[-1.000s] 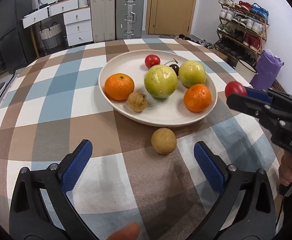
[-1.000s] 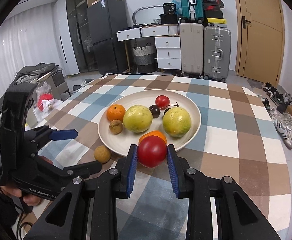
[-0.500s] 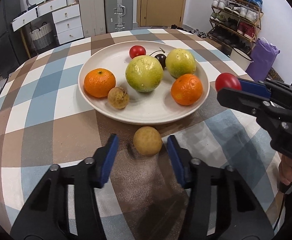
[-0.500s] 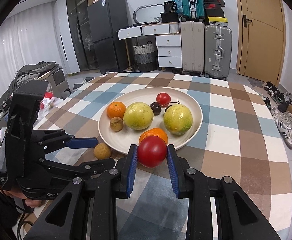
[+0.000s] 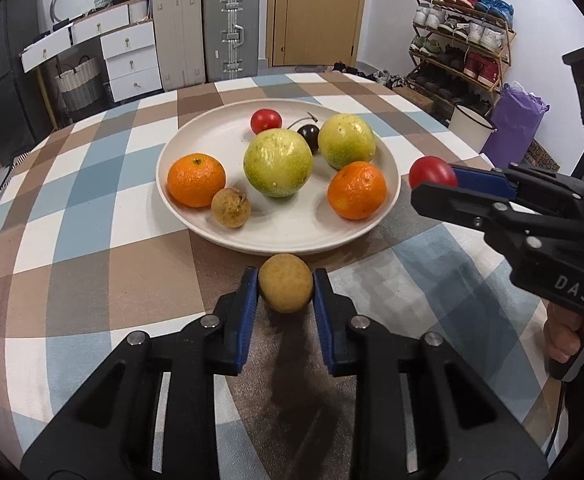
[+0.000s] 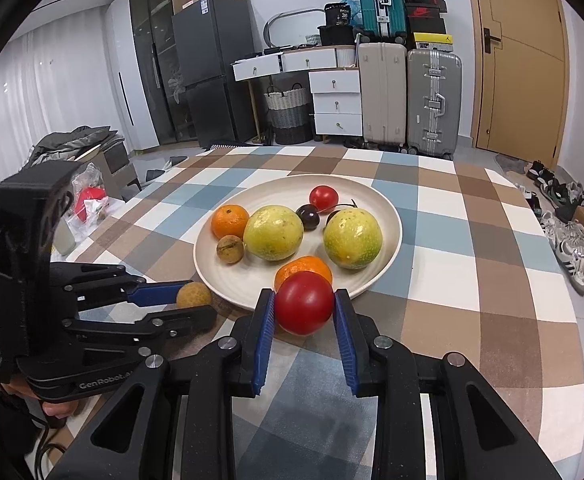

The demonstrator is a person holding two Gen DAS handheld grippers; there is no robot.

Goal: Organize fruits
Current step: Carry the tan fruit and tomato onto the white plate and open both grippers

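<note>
A small round brown fruit (image 5: pixel 286 285) rests on the checked tablecloth just in front of the cream plate (image 5: pixel 292 240). My left gripper (image 5: pixel 286 294) is closing its jaws on it, and both blue pads press its sides. From the right wrist view the same fruit (image 6: pixel 194 294) shows in the left gripper (image 6: pixel 196 304). My right gripper (image 6: pixel 303 312) is shut on a red tomato (image 6: pixel 303 302), held still above the plate's near rim (image 6: pixel 248 284). The plate holds two oranges, two yellow-green fruits, a small tomato, dark cherries and a second brown fruit (image 5: pixel 231 207).
The round table (image 5: pixel 92 264) is covered by a blue, brown and white checked cloth. Suitcases (image 5: pixel 232 32), white drawers and a door stand behind it. A shoe rack (image 5: pixel 459 40) and a purple bag are at the right. A person's hand (image 5: pixel 563 340) grips the right tool.
My left gripper went from wide open to closed around the brown fruit after edging toward it. The right gripper stayed put with the tomato.
</note>
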